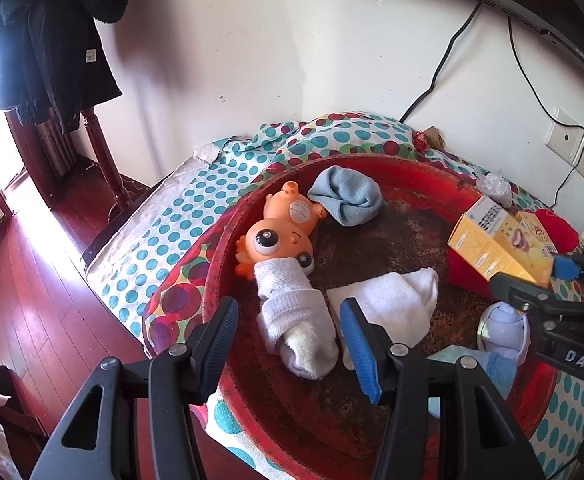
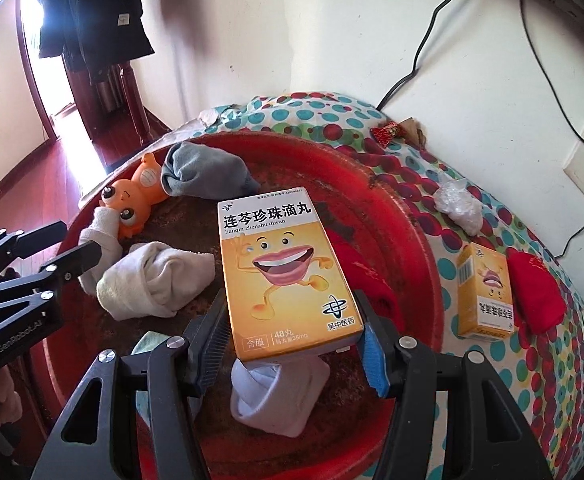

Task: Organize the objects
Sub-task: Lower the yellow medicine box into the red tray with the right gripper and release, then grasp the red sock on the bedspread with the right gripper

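Polka-dot cloth [image 2: 420, 184] covers the surface beneath a red basin [image 2: 408, 220] holding rolled socks [image 1: 388, 300] and an orange toy [image 1: 276, 236]. Right tongs [image 2: 292, 344] pinch a yellow medicine box [image 2: 280, 276] above the basin; left tongs [image 1: 288, 332] hang spread over the socks.

Spotted cloth [image 2: 564, 364] (bed or table) carries red basin [image 2: 420, 240]; yellow box [image 2: 486, 292].

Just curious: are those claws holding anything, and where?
The right claw grips a yellow medicine box by its lower side edges. The left claw is open, holding nothing.
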### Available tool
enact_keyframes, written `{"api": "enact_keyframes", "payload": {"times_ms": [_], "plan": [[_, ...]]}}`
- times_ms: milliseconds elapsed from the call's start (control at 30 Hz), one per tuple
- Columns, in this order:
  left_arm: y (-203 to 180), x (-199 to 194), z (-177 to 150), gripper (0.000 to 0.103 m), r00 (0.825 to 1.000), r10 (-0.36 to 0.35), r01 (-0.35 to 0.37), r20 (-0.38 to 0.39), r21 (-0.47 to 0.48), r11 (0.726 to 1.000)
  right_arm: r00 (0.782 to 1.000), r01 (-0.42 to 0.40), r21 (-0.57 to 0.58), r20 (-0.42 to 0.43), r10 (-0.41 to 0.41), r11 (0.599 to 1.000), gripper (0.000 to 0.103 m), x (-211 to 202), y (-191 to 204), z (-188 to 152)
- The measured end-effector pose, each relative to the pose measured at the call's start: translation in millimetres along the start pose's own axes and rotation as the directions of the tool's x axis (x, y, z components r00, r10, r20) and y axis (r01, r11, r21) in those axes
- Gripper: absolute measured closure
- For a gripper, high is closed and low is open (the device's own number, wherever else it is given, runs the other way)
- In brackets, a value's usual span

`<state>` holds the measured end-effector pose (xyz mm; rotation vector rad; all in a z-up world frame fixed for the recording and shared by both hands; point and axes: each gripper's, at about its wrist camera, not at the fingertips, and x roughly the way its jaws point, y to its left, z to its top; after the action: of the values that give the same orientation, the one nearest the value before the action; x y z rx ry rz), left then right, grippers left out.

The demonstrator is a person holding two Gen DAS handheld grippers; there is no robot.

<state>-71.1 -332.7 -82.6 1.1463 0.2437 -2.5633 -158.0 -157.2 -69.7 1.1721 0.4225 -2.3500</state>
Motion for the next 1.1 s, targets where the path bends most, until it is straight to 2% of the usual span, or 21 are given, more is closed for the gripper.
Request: {"api": "enact_keyframes", "payload": {"times_ms": [33, 67, 333, 433, 500, 533, 700, 867, 967, 1100], "plan": [[0.5, -0.1, 0.0, 0.048, 1.0, -0.003, 0.003, 0.0, -0.003, 1.0, 1.0, 0.0, -0.002, -0.007, 0.0, 1.0, 0.049, 3.1, 1.2, 0.3], [0.7, -0.5, 0.1, 0.048, 1.0, -0.004, 0.004, 0.002, -0.005, 1.0, 1.0, -0.002, -0.002, -0.016, 0.002, 1.0, 0.053, 6.8, 2.3, 0.6], [-0.8, 3.4, -0.2, 0.048, 1.0, -0.007, 0.007, -0.004, 0.004, 1.0, 1.0, -0.012, -0.014, -0.027, 0.012, 1.0, 0.054, 14.0, 9.2, 2.9], [1.2, 5.9, -0.4, 0.048, 1.0, -0.023, 0.023, -0.015, -0.007, 1.0, 1.0, -0.018, -0.024, -0.02, 0.018, 1.0, 0.051, 12.5, 10.8, 1.5], [1.6, 6.4, -0.6, 0.048, 1.0, -0.021, 0.021, -0.016, -0.009, 1.0, 0.999, -0.049, -0.03, -0.005, 0.049, 0.998, 0.036, 7.2, 12.0, -0.6], [1.4, 6.2, -0.7, 0.048, 1.0, -0.018, 0.018, -0.014, -0.007, 1.0, 0.999, -0.049, -0.032, 0.007, 0.05, 0.998, 0.034, 3.2, 12.5, -2.2], [-1.0, 7.2, -1.5, 0.048, 0.999, -0.024, 0.024, -0.023, 0.0, 1.0, 0.995, -0.087, -0.001, 0.047, 0.087, 0.996, 0.033, -16.0, 2.2, -9.1], [-4.2, 5.4, -2.2, 0.048, 1.0, -0.017, 0.017, -0.015, 0.017, 1.0, 0.992, -0.077, 0.049, 0.101, 0.072, 0.996, 0.031, -41.5, -33.9, -22.5], [-6.1, 5.5, -2.8, 0.048, 1.0, -0.012, 0.013, -0.015, 0.027, 1.0, 0.995, -0.018, 0.098, 0.101, 0.008, 0.995, 0.03, -46.3, -72.3, -31.5], [-11.1, 6.5, -4.2, 0.048, 1.0, -0.003, 0.004, -0.018, 0.048, 0.999, 0.991, 0.083, 0.223, 0.082, -0.104, 0.971, 0.03, -41.1, -142.7, -38.0]]}}
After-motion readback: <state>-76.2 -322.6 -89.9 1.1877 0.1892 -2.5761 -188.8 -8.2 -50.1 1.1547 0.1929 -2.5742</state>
